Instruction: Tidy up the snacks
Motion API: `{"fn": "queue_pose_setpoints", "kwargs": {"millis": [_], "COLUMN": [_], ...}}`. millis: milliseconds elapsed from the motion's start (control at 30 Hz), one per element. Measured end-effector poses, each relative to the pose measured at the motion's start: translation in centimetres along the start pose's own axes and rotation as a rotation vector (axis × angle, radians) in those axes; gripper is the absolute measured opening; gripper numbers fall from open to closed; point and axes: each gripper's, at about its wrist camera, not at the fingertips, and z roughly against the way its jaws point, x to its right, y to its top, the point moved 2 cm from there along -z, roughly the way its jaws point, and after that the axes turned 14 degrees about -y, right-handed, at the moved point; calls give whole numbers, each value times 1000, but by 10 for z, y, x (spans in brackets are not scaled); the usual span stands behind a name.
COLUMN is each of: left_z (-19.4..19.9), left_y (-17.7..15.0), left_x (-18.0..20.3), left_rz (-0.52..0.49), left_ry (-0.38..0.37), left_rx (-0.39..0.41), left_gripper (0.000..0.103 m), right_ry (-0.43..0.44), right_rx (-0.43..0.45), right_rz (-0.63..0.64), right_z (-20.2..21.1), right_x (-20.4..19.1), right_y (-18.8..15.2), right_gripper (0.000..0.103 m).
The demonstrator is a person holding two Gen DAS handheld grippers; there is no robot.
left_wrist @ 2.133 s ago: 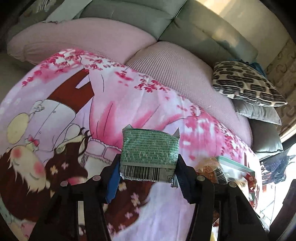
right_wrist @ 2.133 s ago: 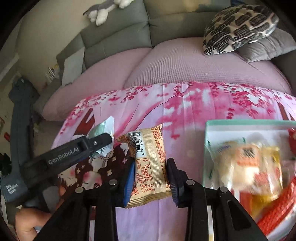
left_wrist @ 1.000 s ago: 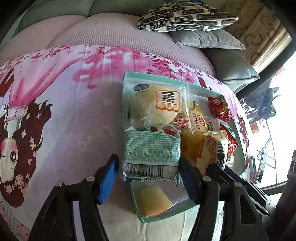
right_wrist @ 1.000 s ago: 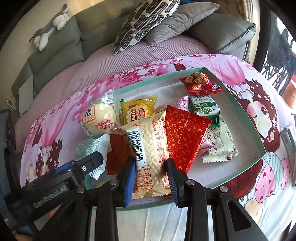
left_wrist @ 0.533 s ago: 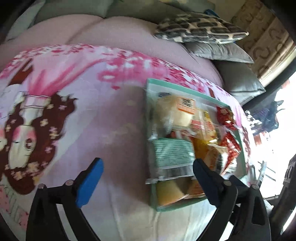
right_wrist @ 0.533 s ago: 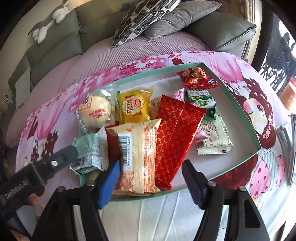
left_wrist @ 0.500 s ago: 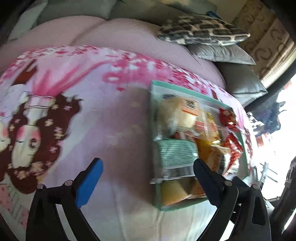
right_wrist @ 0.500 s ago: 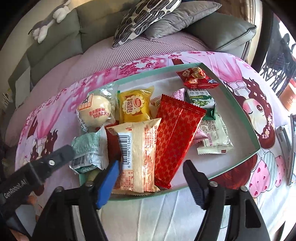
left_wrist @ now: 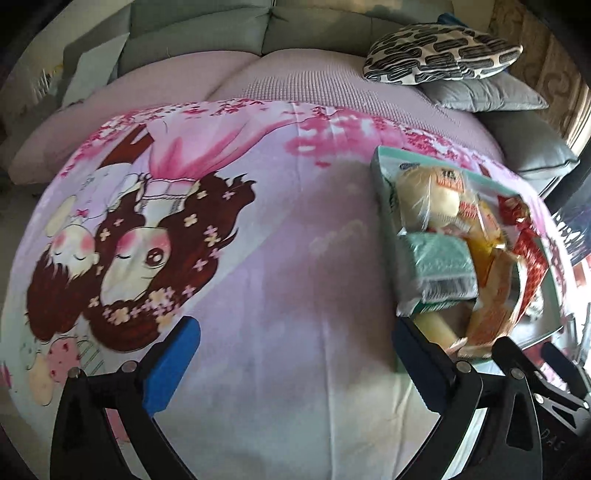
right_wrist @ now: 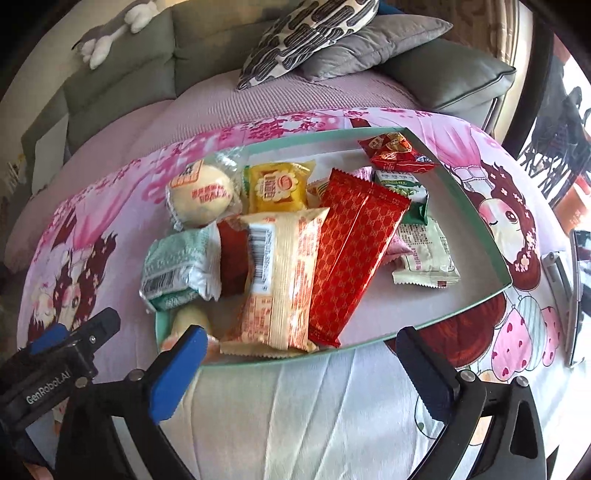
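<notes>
A mint-green tray [right_wrist: 476,295] lies on a pink cartoon-print cloth [right_wrist: 332,406] and holds several snack packets. A green-white packet [right_wrist: 177,262] rests at its left end, half over the rim. A cream-orange packet [right_wrist: 280,280] lies in the middle beside a long red packet [right_wrist: 354,251]. A wrapped bun [right_wrist: 201,194] and a yellow packet [right_wrist: 277,186] lie behind them. My right gripper [right_wrist: 295,354] is open and empty just before the tray's near rim. My left gripper [left_wrist: 295,339] is open and empty over bare cloth, left of the tray [left_wrist: 382,173] and the green-white packet [left_wrist: 439,269].
A grey sofa [right_wrist: 129,74] with a pink cover and patterned cushions [right_wrist: 306,33] runs behind the cloth. A phone-like object [right_wrist: 578,295] lies at the far right edge. The left gripper's body [right_wrist: 55,369] shows at lower left in the right wrist view.
Both grippers carried their packets to the tray, opened and let them go there. Since then both have drawn back, the left one moving leftward off the tray.
</notes>
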Motion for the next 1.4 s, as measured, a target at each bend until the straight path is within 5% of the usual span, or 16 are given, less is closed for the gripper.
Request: {"fn": "queue_pose_setpoints", "kwargs": {"millis": [567, 1400], "left_z": [4, 2], "left_y": [-21, -15], "left_x": [-4, -12], "left_rz": [10, 43], "left_ry": [91, 85], "left_rx": [-15, -33], "left_gripper": [103, 103], "right_ry": [-34, -12], "right_rx": [2, -15], "right_rz": [-6, 12], "right_z": [3, 1], "right_x": [10, 10], "right_y": [-10, -10], "right_gripper": [103, 103]}}
